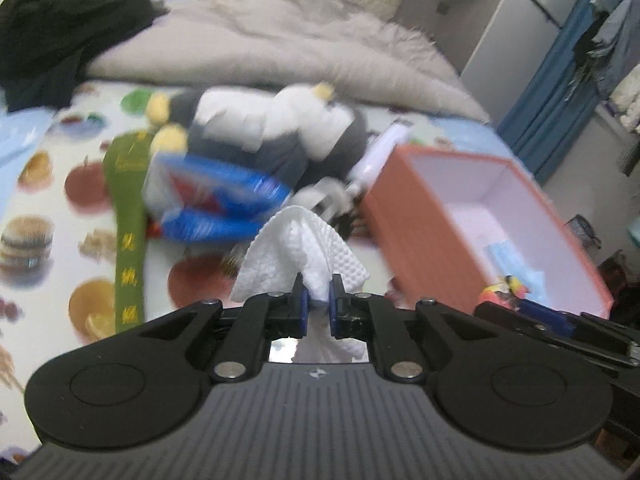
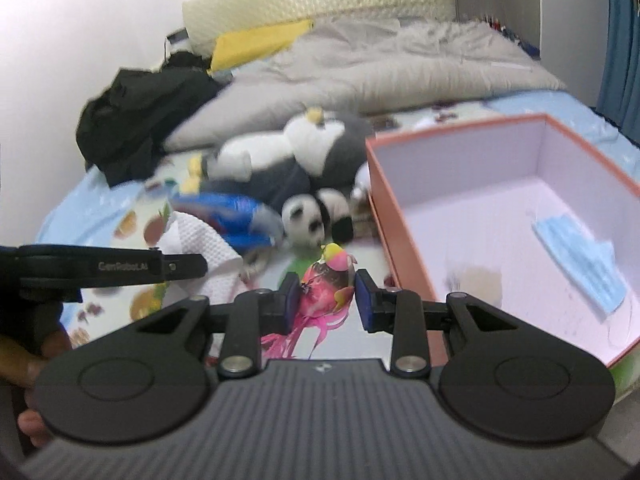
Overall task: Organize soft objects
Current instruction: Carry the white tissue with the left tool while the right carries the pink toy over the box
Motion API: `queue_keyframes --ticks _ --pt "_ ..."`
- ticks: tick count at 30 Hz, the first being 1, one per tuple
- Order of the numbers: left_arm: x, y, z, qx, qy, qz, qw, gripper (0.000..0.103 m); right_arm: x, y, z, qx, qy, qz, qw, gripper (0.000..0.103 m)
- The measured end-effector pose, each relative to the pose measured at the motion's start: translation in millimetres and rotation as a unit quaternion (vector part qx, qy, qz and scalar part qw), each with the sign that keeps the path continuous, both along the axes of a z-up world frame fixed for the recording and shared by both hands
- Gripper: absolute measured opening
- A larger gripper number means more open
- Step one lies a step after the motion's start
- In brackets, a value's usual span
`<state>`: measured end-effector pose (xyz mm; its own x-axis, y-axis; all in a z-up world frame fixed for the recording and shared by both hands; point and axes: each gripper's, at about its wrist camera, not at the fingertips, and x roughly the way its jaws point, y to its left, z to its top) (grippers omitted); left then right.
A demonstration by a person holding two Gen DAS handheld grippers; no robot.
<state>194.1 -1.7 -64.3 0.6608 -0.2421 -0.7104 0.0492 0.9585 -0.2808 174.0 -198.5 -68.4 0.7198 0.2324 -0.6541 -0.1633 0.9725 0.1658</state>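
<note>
Daylight is falling flat across an unmade bed [image 2: 100, 208] dressed in a sheet printed with fruit and burgers, with a grey duvet [image 2: 360, 68] bunched toward the far end and dark clothing [image 2: 136, 120] heaped at the far left. On the right an orange box [image 2: 384, 216] with a pale lining is sitting open, a blue face mask [image 2: 576, 256] lying on its floor. Two hand-held tools are hanging above the near part of the bed. The left tool [image 1: 318, 300] is pinching a white embossed paper towel [image 1: 304, 252] with its jaws almost together, the loose corners draping forward. The right tool [image 2: 326, 300] is clamped at a middling width on a pink and yellow toy bird [image 2: 326, 284], whose tail feathers are trailing below the pads. Lying waiting on the sheet are a big grey and white plush [image 2: 304, 152], a small panda plush [image 2: 308, 216], a blue packet [image 2: 236, 216] and a green ribbon with yellow lettering [image 1: 128, 208]. As I read it, both items are heading for the box. To do this well, each tool should be travelling right until it is plainly over the opening, past the near left wall, then dipping inside before letting go, so the light towel is not drifting out over the rim. The two are hanging close together, so going in one after the other would be avoiding a knock. The bird would be better set beside the mask than on top of it.
</note>
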Motion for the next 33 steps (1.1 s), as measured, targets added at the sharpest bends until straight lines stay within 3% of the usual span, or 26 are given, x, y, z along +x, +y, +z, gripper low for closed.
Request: queue_keyframes --ticks 9,16,23,33 --pt "18.8 -45.2 73.2 -0.022 -0.060 -0.046 0.9969 0.012 12.6 -28.6 56.4 0.004 -0.049 -0.020 0.999 0.034" --pt "49.7 -98.4 92.3 -0.032 -0.068 -0.092 0.9929 0.012 27.1 -69.5 71.7 0.005 -0.063 -0.063 0.996 0.034" --pt "88.6 -156.3 65.7 -0.031 -0.030 -0.146 0.9884 0.012 45.0 -111.7 52.0 0.002 -0.025 -0.106 0.994 0.034" --pt "134.6 -206.7 -5.4 -0.016 0.061 -0.189 0.9800 0.012 72.3 -157.8 -16.3 0.007 0.085 -0.147 0.985 0.034"
